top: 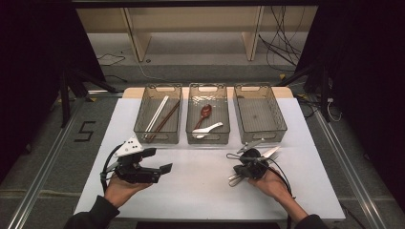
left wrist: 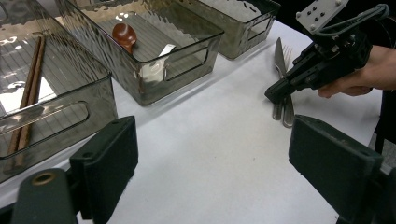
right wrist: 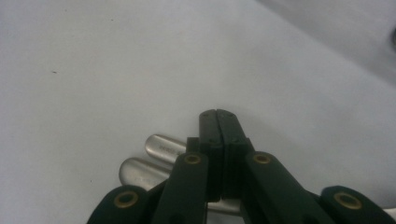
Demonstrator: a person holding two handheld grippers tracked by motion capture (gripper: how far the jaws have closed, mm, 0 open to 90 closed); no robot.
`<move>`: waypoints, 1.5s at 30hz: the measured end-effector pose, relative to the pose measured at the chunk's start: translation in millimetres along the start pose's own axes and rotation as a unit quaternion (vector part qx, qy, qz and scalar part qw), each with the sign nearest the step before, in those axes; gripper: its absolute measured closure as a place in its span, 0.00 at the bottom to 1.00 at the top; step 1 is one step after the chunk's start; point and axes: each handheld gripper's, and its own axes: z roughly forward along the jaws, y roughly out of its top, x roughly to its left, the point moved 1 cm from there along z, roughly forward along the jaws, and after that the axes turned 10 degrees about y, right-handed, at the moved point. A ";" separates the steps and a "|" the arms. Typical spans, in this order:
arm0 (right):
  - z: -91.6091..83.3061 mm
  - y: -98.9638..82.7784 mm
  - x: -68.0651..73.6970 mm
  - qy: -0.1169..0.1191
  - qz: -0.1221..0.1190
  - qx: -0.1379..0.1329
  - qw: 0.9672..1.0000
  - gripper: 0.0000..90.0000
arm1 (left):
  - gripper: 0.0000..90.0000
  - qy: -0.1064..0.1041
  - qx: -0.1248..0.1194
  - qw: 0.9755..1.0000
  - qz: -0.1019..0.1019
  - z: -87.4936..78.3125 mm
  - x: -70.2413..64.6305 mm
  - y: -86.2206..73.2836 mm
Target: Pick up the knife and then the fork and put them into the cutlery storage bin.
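Here the right hand-held gripper [top: 239, 172] is low over the knife and fork [left wrist: 283, 79], which lie side by side on the white desk [top: 200, 186], in front of the empty right bin [top: 259, 113]. In the right gripper view its jaws are pressed together, with two metal handle ends [right wrist: 154, 158] showing just beside them; whether a handle is really pinched between the pads, I cannot tell. The left hand-held gripper [top: 157, 169] waits with jaws spread wide, holding nothing, near the bin with the chopsticks [top: 161, 114]. To do this step well, I think the grip must take only one piece, close to the handle's middle, so it does not tip. It is better to lift slowly and straight, because the other piece lies touching it and could be dragged along.
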 end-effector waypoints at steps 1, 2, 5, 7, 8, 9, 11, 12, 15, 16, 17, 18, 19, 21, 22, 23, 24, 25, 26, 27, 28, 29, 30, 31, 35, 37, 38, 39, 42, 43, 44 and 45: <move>0.5 0.2 -0.3 0.000 -0.001 0.000 1.000 1.00 | 0.17 0.000 0.000 1.000 0.000 0.0 -0.4 -0.2; 0.6 0.4 -0.5 0.001 -0.001 0.001 1.000 1.00 | 0.17 0.001 0.000 1.000 0.001 -0.1 -0.6 -0.2; 1.0 0.5 -0.6 0.003 0.004 0.004 1.000 1.00 | 0.17 0.001 -0.001 1.000 0.001 0.2 -0.7 -0.3; 1.0 0.8 -0.2 0.003 0.003 0.008 1.000 1.00 | 0.17 -0.001 -0.001 1.000 0.000 0.1 -0.5 -0.5; 0.7 0.9 -0.1 0.005 0.002 0.011 1.000 1.00 | 0.17 0.000 -0.001 1.000 0.000 0.0 -0.4 -0.5; 0.4 0.8 -0.2 0.007 0.003 0.013 1.000 1.00 | 0.17 0.000 -0.001 1.000 0.000 0.0 -0.2 -0.4; -0.2 0.3 -0.4 0.009 0.004 0.016 1.000 1.00 | 0.17 0.000 -0.001 1.000 0.001 0.0 -0.4 -0.4; -0.5 0.2 -0.6 0.012 0.005 0.017 1.000 1.00 | 0.17 0.000 -0.002 1.000 0.002 -0.3 -0.5 -0.4; -1.5 -0.6 -0.2 0.015 0.008 0.023 1.000 1.00 | 0.17 -0.001 -0.004 1.000 0.001 -1.3 0.0 0.0; -2.0 -1.1 -0.3 0.017 0.007 0.026 1.000 1.00 | 0.17 0.000 -0.004 1.000 0.001 -1.3 0.3 -0.1; -2.6 -1.6 -0.3 0.018 0.008 0.028 0.999 1.00 | 0.17 0.000 -0.003 1.000 0.001 -1.2 0.3 -0.2; -3.3 -2.1 0.1 0.020 0.009 0.032 0.999 1.00 | 0.17 -0.001 -0.003 1.000 -0.001 -1.0 0.2 -0.3; -3.7 -2.7 0.9 0.019 0.009 0.033 0.999 1.00 | 0.17 -0.001 -0.003 1.000 -0.001 -0.9 0.1 -0.3; -5.4 -4.6 2.2 0.021 0.007 0.040 0.999 1.00 | 0.17 -0.002 -0.003 1.000 -0.001 -0.7 -0.1 -0.5; -6.4 -6.0 2.7 0.021 0.008 0.043 0.999 1.00 | 0.17 -0.001 -0.002 1.000 -0.002 -0.4 -0.1 -0.6; -7.2 -7.4 3.4 0.021 0.007 0.043 0.999 1.00 | 0.17 -0.001 -0.002 1.000 -0.001 -0.1 0.3 -0.5; -8.3 -8.7 3.9 0.021 0.008 0.047 0.999 1.00 | 0.17 -0.002 -0.003 1.000 -0.003 -0.3 0.3 -0.4; -9.1 -10.1 4.4 0.022 0.005 0.048 0.999 1.00 | 0.17 -0.001 -0.006 1.000 -0.004 -0.7 0.2 -0.1; -10.3 -11.5 5.1 0.022 0.006 0.052 0.998 1.00 | 0.17 -0.001 -0.007 1.000 -0.002 -1.2 0.7 0.2; -11.2 -13.0 5.1 0.023 0.003 0.053 0.998 1.00 | 0.17 -0.002 -0.008 1.000 -0.002 -1.5 1.0 0.4; -12.4 -14.3 5.3 0.024 0.006 0.056 0.998 1.00 | 0.17 -0.002 -0.008 1.000 -0.002 -1.6 1.3 0.5; -13.3 -15.4 5.6 0.024 0.007 0.057 0.998 1.00 | 0.17 -0.002 -0.008 1.000 -0.003 -1.6 1.4 0.5; -14.3 -16.7 5.7 0.024 0.004 0.061 0.998 1.00 | 0.17 -0.002 -0.008 1.000 -0.002 -1.7 1.7 0.5; -15.1 -17.8 6.2 0.022 0.003 0.061 0.998 1.00 | 0.17 -0.001 -0.008 1.000 -0.004 -1.8 1.7 0.5; -19.4 -23.3 6.4 0.020 0.001 0.067 0.998 1.00 | 0.17 0.000 -0.013 1.000 -0.005 -3.6 2.3 0.8; -22.7 -27.0 6.0 0.018 0.002 0.073 0.997 1.00 | 0.17 0.000 -0.012 1.000 -0.005 -3.3 2.8 0.7; -24.4 -29.1 5.3 0.019 0.003 0.073 0.997 1.00 | 0.17 0.001 -0.011 1.000 -0.005 -3.1 2.7 0.6; -26.3 -31.3 4.7 0.019 0.005 0.075 0.997 1.00 | 0.17 0.001 -0.010 1.000 -0.005 -3.3 2.5 0.4; -31.8 -37.4 2.7 0.015 0.007 0.080 0.997 1.00 | 0.17 0.002 -0.011 1.000 -0.003 -3.9 2.7 0.0; -33.8 -39.4 1.8 0.014 0.008 0.083 0.996 1.00 | 0.17 0.002 -0.012 1.000 -0.005 -4.0 3.3 0.4; -35.7 -41.3 0.8 0.013 0.009 0.084 0.996 1.00 | 0.17 0.002 -0.014 1.000 -0.009 -4.1 3.5 0.7; -37.4 -43.3 -0.2 0.014 0.012 0.085 0.996 1.00 | 0.17 0.003 -0.014 1.000 -0.007 -4.6 3.9 1.0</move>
